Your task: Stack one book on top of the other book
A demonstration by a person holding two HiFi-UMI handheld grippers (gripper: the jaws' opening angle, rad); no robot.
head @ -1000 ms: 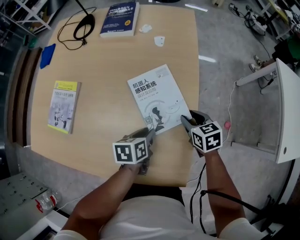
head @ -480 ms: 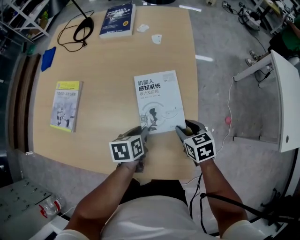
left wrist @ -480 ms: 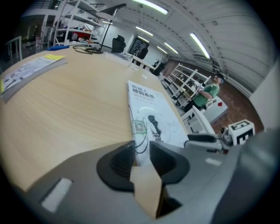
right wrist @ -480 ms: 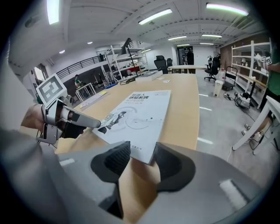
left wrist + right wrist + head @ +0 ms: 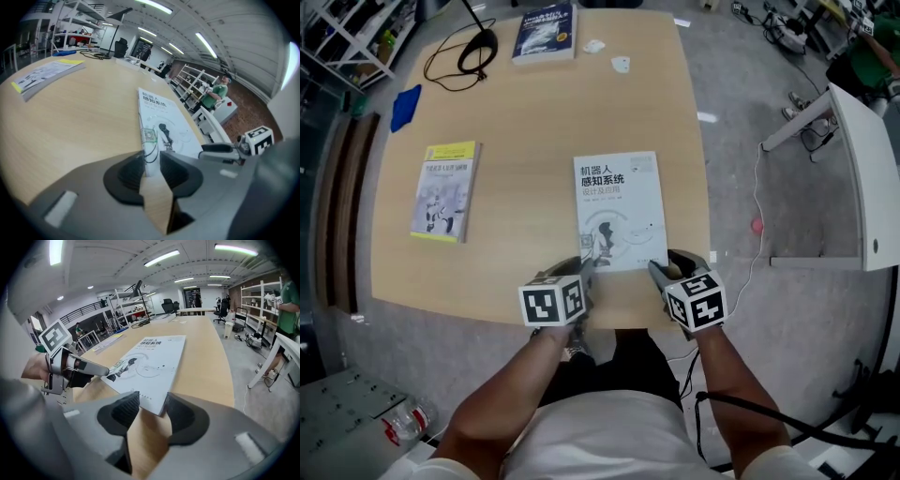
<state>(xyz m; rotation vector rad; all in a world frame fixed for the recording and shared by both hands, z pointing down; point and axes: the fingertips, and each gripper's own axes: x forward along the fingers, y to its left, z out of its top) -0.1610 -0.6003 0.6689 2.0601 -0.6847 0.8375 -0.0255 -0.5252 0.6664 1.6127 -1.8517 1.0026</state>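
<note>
Three books lie on the tabletop (image 5: pixel 516 112): yellow book (image 5: pixel 445 190) by the left edge, blue book (image 5: pixel 546 31) at the far edge, white book (image 5: pixel 619 211) at the near edge. Left gripper (image 5: pixel 151 161) jaws, just closing, straddle its near-left corner. Right gripper (image 5: pixel 152 411) jaws, just opening, straddle the near-right. Neither looks to pinch yet. Loose corners could slip out on lifting, sending the white book off that edge.

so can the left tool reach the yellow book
Probably yes: bare table lies between the left tool and the yellow book. But its jaws have just been closing around a near corner of the white book, so it must leave that first.
</note>
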